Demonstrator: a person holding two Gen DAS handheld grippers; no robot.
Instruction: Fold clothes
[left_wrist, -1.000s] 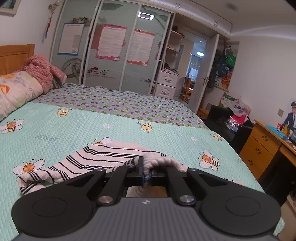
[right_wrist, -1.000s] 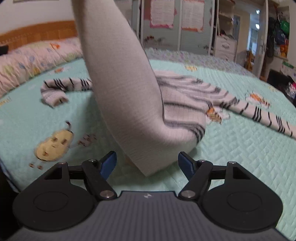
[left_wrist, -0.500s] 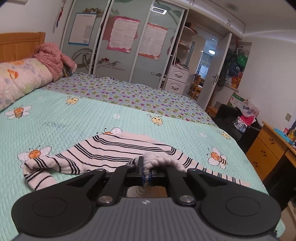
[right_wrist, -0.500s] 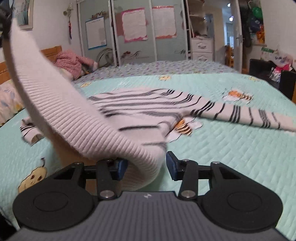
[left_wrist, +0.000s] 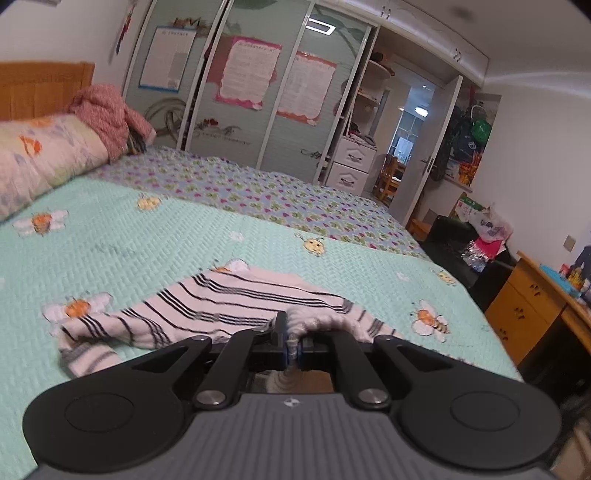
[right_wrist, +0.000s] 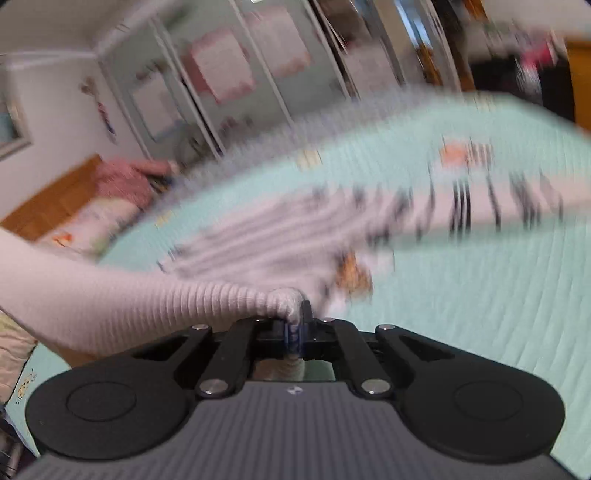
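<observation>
The left gripper (left_wrist: 291, 345) has its fingers clenched on a ribbed edge of the striped sweater (left_wrist: 236, 306). The right gripper (right_wrist: 295, 334) likewise pinches the sweater's ribbed hem, its fingers pressed together on the knit. The sweater's body and sleeves lie spread on the mint bee-print bedspread (left_wrist: 147, 243), beyond both grippers.
</observation>
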